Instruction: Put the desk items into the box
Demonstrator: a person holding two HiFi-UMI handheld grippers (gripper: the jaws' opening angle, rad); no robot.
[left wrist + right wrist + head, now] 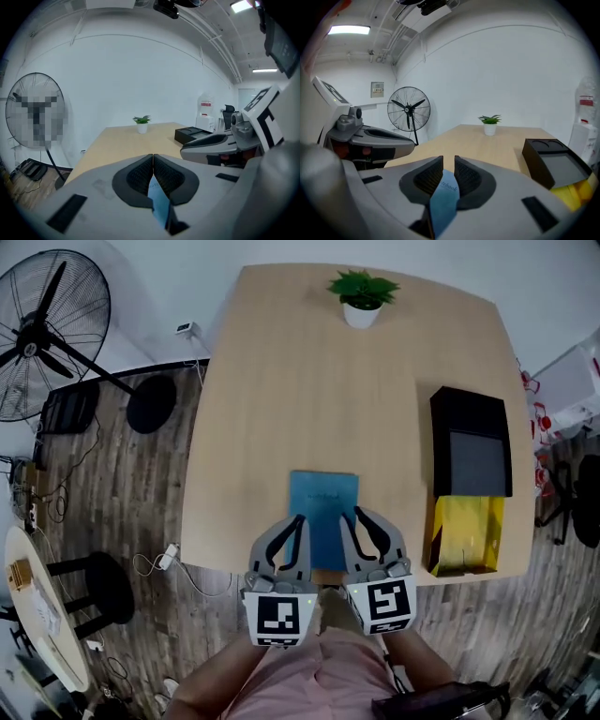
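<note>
Light wooden table (281,381), flat blue notebook (323,502) at its near edge, well apart from the open black rectangular box (471,442). Your left gripper (153,155) is pressed together and your right gripper (448,159) is parted by a slit. Notebook shows under both, likely unpinched. Risk: a closed jaw nudges it off the edge. Count: one notebook, one box, one yellow packet (466,531), one green plant in a white pot (362,296).

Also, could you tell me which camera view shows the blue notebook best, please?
The head view: it shows the blue notebook whole, lying flat near the desk's front edge. The left gripper view gives only a thin blue sliver between the jaws; the right, a wider strip with part of its title.
</note>
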